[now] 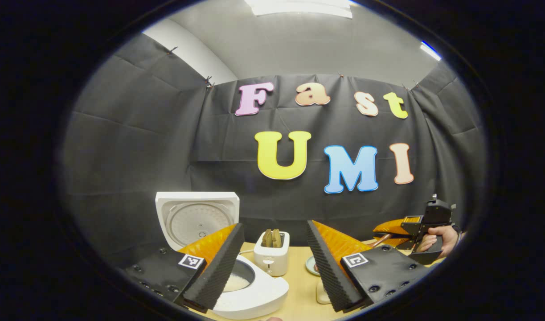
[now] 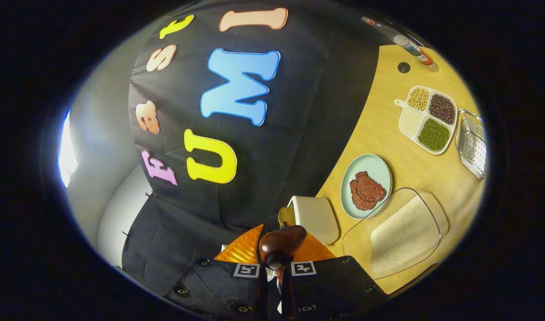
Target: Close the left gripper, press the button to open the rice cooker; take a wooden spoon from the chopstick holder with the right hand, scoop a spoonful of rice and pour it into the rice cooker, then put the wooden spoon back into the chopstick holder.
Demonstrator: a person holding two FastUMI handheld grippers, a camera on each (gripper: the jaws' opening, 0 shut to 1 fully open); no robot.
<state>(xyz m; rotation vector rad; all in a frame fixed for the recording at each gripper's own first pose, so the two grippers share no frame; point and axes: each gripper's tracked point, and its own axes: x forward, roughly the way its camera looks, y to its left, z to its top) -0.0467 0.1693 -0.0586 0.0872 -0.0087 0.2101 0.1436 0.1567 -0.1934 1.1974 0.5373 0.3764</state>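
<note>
Right now, in the left gripper view, the left gripper (image 1: 272, 267) sits low over the wooden table (image 1: 299, 290) w/ its 2 fingers spread wide and nothing between them. Just behind its left finger stands the white rice cooker (image 1: 250, 290), lid (image 1: 196, 216) swung up and upright, inner pot showing a pale fill. Between the fingers, farther back, is a white toaster (image 1: 272, 256) w/ 2 slices of bread (image 1: 271, 237) sticking out of the slots. A bit of a pale plate shows beside the right finger.

At the far right of the same view, the right gripper (image 1: 390, 232) is held by a hand (image 1: 439, 238), orange fingers pointing left; from here I can't tell what it grips.

In the right gripper view, the scene is tilted hard. That gripper's fingers are pinched nearly together on the handle of the wooden spoon (image 2: 282, 243), dark bowl standing just past the fingertips. Beyond the spoon is the toaster top, then a light green plate (image 2: 375, 171) w/ a reddish piece of meat (image 2: 366, 191). Near it lies a clear tray of rice (image 2: 403, 234). Farther along the table is a 4-part dish (image 2: 427, 119) w/ beans and grains, a metal rack (image 2: 472, 142) beside it, and a bottle (image 2: 403, 40) at the table's far edge.
</note>
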